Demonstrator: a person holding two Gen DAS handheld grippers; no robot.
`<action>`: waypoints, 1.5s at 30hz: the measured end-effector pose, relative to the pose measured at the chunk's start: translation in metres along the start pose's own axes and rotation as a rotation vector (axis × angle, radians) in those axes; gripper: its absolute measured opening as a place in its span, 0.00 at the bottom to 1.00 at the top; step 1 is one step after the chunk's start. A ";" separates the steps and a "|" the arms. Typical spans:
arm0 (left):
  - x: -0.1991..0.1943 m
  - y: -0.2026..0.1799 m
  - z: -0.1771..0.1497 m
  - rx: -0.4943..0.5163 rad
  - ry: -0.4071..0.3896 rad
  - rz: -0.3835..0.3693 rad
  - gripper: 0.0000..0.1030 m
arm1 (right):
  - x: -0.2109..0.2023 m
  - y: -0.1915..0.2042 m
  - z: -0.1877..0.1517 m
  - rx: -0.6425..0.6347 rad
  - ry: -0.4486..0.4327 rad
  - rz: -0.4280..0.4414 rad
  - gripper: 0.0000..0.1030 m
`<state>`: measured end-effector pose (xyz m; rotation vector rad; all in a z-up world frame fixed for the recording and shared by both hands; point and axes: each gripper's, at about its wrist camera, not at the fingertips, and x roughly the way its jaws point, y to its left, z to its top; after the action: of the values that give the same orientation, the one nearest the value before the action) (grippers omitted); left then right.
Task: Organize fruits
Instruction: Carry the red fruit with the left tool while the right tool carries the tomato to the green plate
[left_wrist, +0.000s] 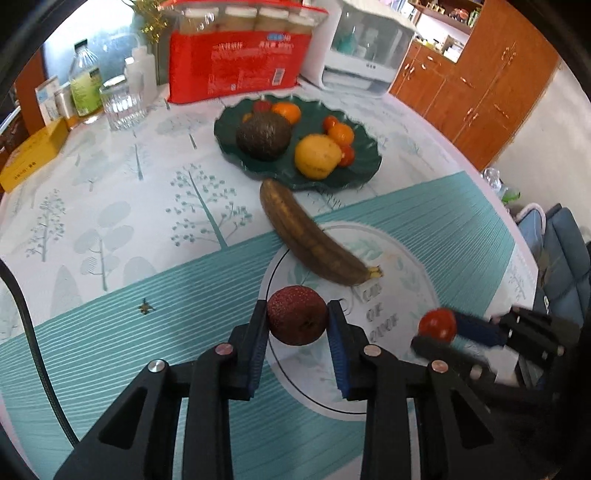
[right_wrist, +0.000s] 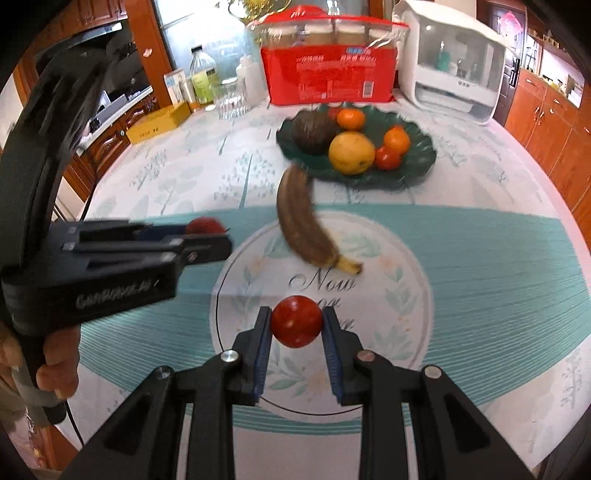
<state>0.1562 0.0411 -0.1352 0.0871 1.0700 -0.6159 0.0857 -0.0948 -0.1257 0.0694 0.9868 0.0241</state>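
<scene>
1. The plate (left_wrist: 369, 162) is dark green and sits on the bench (left_wrist: 110, 206).
2. On the plate lie an avocado (left_wrist: 263, 136), a lemon (left_wrist: 317, 155), oranges (left_wrist: 340, 133) and small tomatoes (left_wrist: 347, 155).
3. A brown banana (left_wrist: 310, 236) lies on the bench just in front of the plate. One tip is touching or almost touching the plate's rim.
4. The left gripper (left_wrist: 297, 321) is well in front of the plate, past the banana. It holds a dark red fruit (left_wrist: 297, 319) tight between its two blue pads.
5. The right gripper (right_wrist: 296, 322) is also in front of the plate, near the banana's stem. It squeezes a bright red tomato (right_wrist: 296, 321).
6. Both held fruits are off the plate, over the round print on the cloth (right_wrist: 480, 251).
7. Behind the plate stand a red pack (right_wrist: 327, 79) and a white box (right_wrist: 454, 74).
8. To the left of the plate are a glass (left_wrist: 122, 105), a bottle (left_wrist: 85, 83) and a yellow box (left_wrist: 31, 155).
</scene>
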 end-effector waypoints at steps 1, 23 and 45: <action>-0.007 -0.003 0.004 -0.002 -0.008 0.008 0.28 | -0.006 -0.004 0.008 -0.003 -0.007 0.002 0.26; -0.023 -0.059 0.204 -0.177 -0.204 0.244 0.28 | -0.015 -0.104 0.229 -0.214 -0.156 -0.028 0.26; 0.107 -0.016 0.217 -0.201 -0.031 0.346 0.29 | 0.138 -0.130 0.222 -0.204 0.053 0.010 0.26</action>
<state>0.3553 -0.0955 -0.1139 0.0850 1.0506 -0.1963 0.3460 -0.2279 -0.1276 -0.1138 1.0321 0.1356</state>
